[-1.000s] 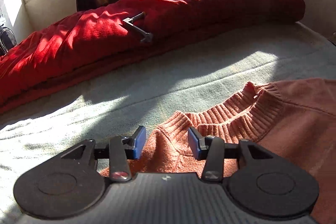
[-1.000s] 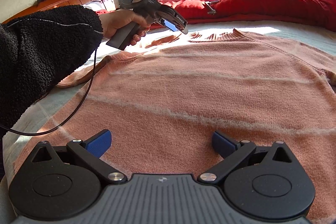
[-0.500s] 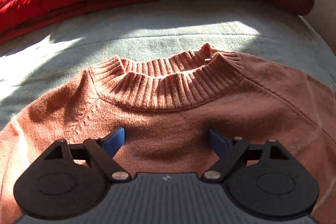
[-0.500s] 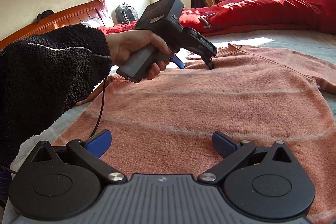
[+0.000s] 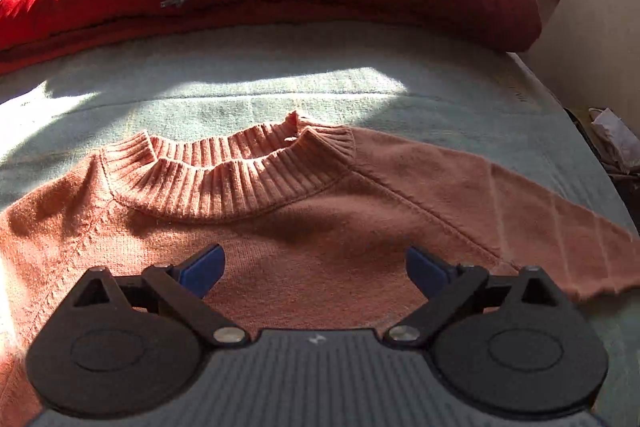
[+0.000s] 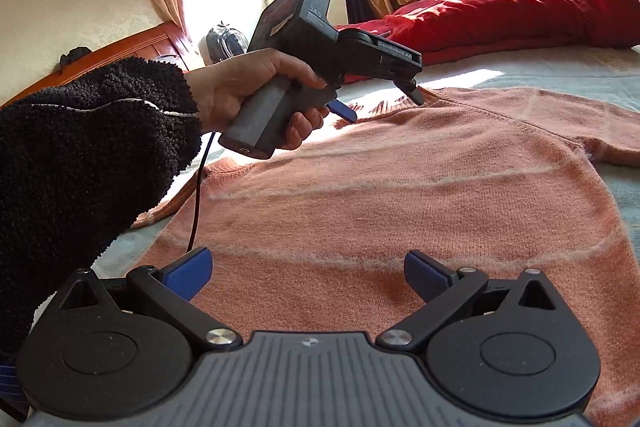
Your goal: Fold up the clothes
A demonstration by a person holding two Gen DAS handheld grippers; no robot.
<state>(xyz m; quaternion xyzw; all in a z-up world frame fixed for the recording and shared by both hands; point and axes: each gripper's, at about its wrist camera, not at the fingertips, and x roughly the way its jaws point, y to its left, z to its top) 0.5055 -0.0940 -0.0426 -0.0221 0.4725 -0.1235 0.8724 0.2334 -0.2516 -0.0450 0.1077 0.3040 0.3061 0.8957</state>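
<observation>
My salmon-pink knitted sweater [image 5: 320, 239] lies spread flat on the pale green bed cover [image 5: 248, 83], its ribbed collar [image 5: 224, 179] in the middle of the left wrist view and its body filling the centre of the right wrist view. My left tool [image 5: 314, 265] hangs just below that collar, tilted steeply down at the chest, blue pads wide apart and opening, nothing between them but the knit lying beneath. In the right wrist view the same tool sits in my left hand [image 6: 256, 95] at the upper middle, its tips close over the neckline. My right tool [image 6: 308, 273] is at the hem end, lower centre, spread wide and holding nothing.

The sweater's long axis runs from my right tool up the frame to the collar; the sleeves reach out sideways, one sleeve [image 5: 540, 227] to the right edge. So the left tool is nearer the shoulders, the right nearer the hem. I judge a side fold would need both.
</observation>
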